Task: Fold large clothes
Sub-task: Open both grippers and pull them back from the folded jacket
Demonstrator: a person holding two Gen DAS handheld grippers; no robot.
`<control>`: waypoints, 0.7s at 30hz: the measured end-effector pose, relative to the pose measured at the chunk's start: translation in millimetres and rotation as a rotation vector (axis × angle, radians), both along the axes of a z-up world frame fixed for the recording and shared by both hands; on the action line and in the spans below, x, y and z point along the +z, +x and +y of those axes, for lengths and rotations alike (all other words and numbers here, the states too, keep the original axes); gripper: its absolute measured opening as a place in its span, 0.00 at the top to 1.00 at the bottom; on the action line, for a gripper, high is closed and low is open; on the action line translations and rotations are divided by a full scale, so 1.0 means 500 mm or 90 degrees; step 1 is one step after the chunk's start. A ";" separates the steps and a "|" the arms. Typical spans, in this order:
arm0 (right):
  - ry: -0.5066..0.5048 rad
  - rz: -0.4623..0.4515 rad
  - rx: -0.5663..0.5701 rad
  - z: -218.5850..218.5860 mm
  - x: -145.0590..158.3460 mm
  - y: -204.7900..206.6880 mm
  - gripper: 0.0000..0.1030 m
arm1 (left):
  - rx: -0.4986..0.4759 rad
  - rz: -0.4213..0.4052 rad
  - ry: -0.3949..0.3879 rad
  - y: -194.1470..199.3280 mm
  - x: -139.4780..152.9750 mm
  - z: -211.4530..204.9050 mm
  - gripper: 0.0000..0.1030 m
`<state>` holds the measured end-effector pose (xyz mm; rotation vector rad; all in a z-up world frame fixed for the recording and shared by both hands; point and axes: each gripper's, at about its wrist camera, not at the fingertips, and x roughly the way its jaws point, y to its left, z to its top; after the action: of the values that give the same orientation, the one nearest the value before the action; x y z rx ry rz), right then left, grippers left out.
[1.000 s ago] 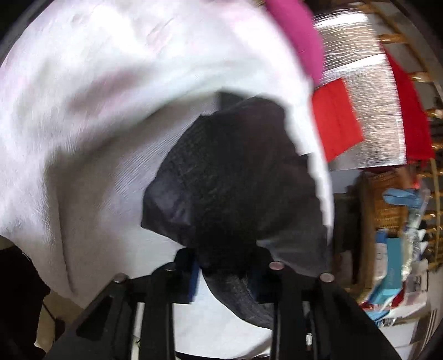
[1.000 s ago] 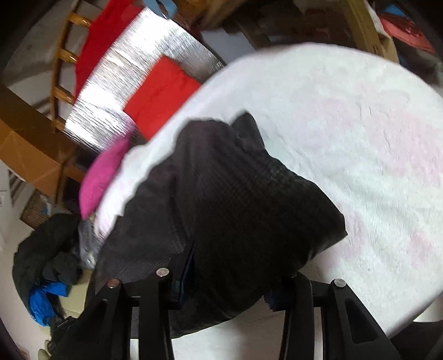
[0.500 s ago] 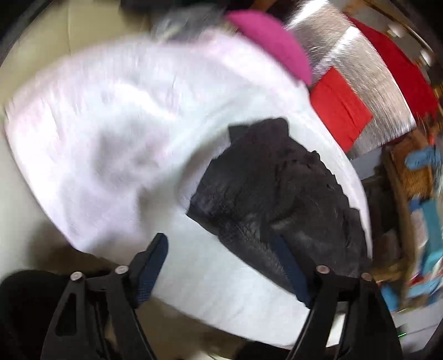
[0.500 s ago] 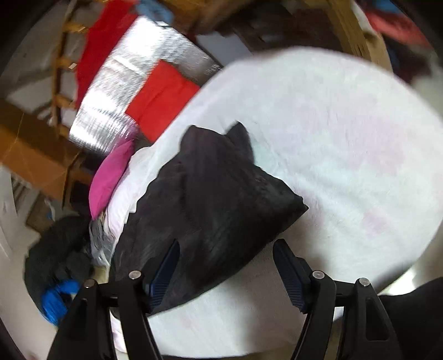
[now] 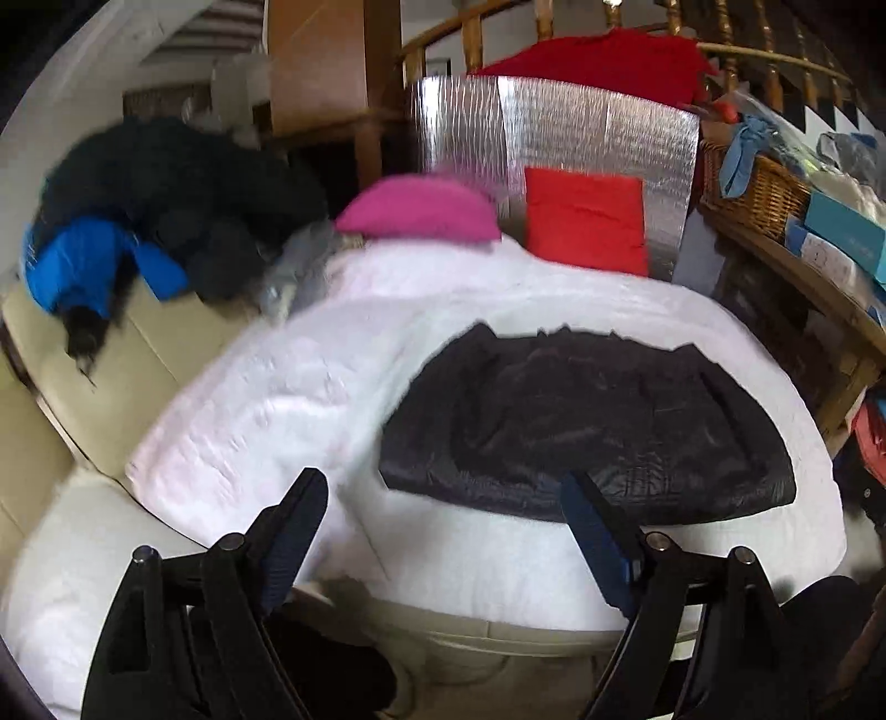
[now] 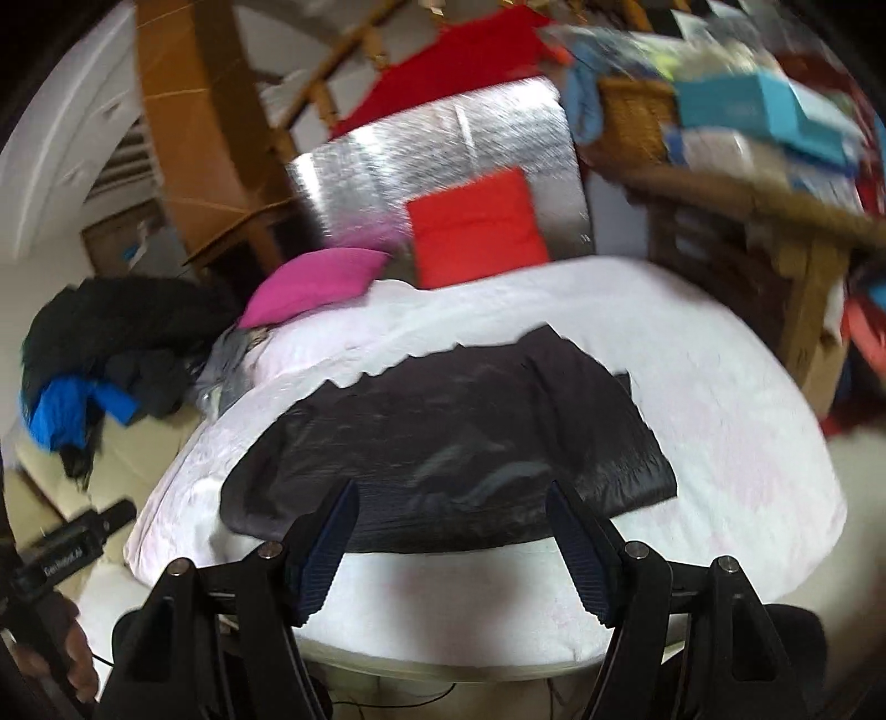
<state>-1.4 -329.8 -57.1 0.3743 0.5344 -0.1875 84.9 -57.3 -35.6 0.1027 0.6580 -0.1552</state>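
Black garment (image 5: 587,426) lies folded flat on the white blanket (image 5: 288,399). Left gripper (image 5: 443,515) empty, jaws opening wide above it. Right gripper (image 6: 451,520) wide, holding nothing.

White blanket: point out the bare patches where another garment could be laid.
The white blanket is bare left of the folded black garment, and along its near edge. Behind it, the pink cushion and red cushion crowd the far end.

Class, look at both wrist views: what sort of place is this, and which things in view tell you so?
Probably a lived-in home, a living area by a staircase. A cream sofa under a white blanket, cushions, a wooden banister and a pile of coats all suggest it.
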 end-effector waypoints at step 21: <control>-0.139 -0.041 -0.013 0.156 0.169 -0.141 0.28 | 0.008 -0.183 -0.004 -0.186 0.188 0.018 0.06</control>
<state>-72.0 -251.8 27.6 0.1729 0.4419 -0.2508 -8.0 -48.0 58.3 0.1121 0.3720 -0.1270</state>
